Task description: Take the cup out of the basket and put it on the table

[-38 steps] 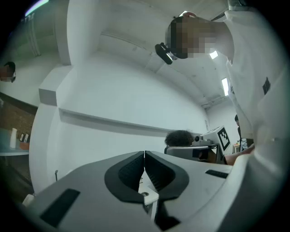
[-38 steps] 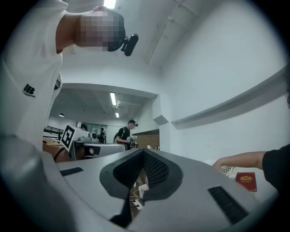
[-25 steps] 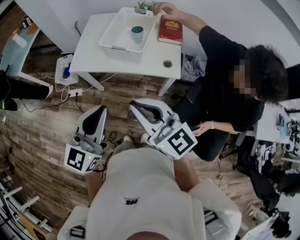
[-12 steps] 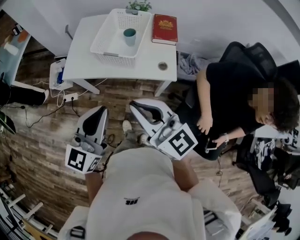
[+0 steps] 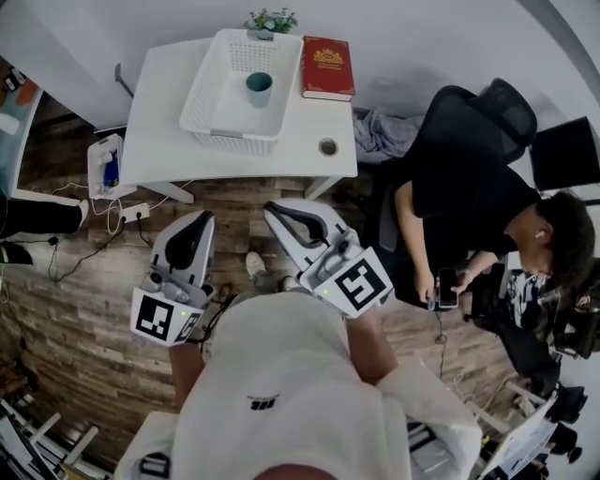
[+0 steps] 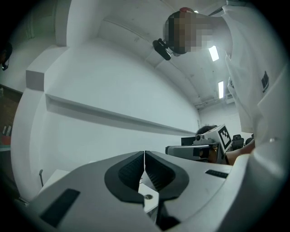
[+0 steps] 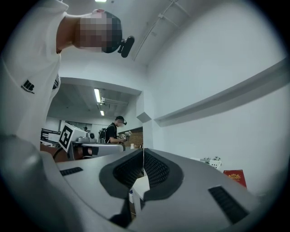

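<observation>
Nearest the wearer, the left tongs [image 5: 200, 218] and right tongs [image 5: 272, 207] are held side by side, level and aimed toward the basket [image 5: 200, 94]. Each gripper view shows its ribbed pads pressed together with nothing between them. Both pairs are closed and empty, which fits carrying them toward the work, not gripping. A stretch of wooden floor [image 5: 234, 187] lies between them and the basket, so they are well short of it and the task seems barely started.

The basket sits on the white tabletop [image 5: 155, 112], and the cup [image 5: 259, 88] stands upright inside it, toward its far right part. Bare tabletop on the near side of the basket looks a likely spot to set the cup down. A red book [image 5: 327, 67] lies just right of the basket, a small round object [image 5: 327, 146] nearer than the book, and a potted plant [image 5: 271, 19] just beyond the basket's far edge.
</observation>
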A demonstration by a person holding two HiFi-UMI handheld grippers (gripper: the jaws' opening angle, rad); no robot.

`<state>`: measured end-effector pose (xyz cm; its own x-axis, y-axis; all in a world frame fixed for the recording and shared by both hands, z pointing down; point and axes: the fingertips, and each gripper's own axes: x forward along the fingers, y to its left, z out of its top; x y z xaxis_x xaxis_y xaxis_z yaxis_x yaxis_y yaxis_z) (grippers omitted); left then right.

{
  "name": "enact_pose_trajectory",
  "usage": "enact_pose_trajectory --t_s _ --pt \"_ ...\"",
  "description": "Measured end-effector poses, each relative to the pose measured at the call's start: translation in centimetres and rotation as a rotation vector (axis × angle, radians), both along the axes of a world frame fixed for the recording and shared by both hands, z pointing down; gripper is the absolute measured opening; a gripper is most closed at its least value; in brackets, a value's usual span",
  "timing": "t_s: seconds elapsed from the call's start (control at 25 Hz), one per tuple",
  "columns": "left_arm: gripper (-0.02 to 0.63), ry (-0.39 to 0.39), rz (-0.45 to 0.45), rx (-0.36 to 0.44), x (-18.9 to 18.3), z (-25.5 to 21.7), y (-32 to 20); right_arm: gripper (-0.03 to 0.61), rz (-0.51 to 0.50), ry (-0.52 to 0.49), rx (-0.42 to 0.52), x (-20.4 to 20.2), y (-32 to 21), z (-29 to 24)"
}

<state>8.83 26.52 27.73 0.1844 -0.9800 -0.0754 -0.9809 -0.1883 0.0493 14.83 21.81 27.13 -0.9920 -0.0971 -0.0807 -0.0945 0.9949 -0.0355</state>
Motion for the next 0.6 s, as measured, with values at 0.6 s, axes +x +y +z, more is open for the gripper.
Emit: enact_pose_trajectory --t_s 0.6 --pt "0.015 0.026 0.082 0.005 -4.7 0.5 -2.5 0.015 0.092 0.042 0.029 -4.9 -1.5 0.6"
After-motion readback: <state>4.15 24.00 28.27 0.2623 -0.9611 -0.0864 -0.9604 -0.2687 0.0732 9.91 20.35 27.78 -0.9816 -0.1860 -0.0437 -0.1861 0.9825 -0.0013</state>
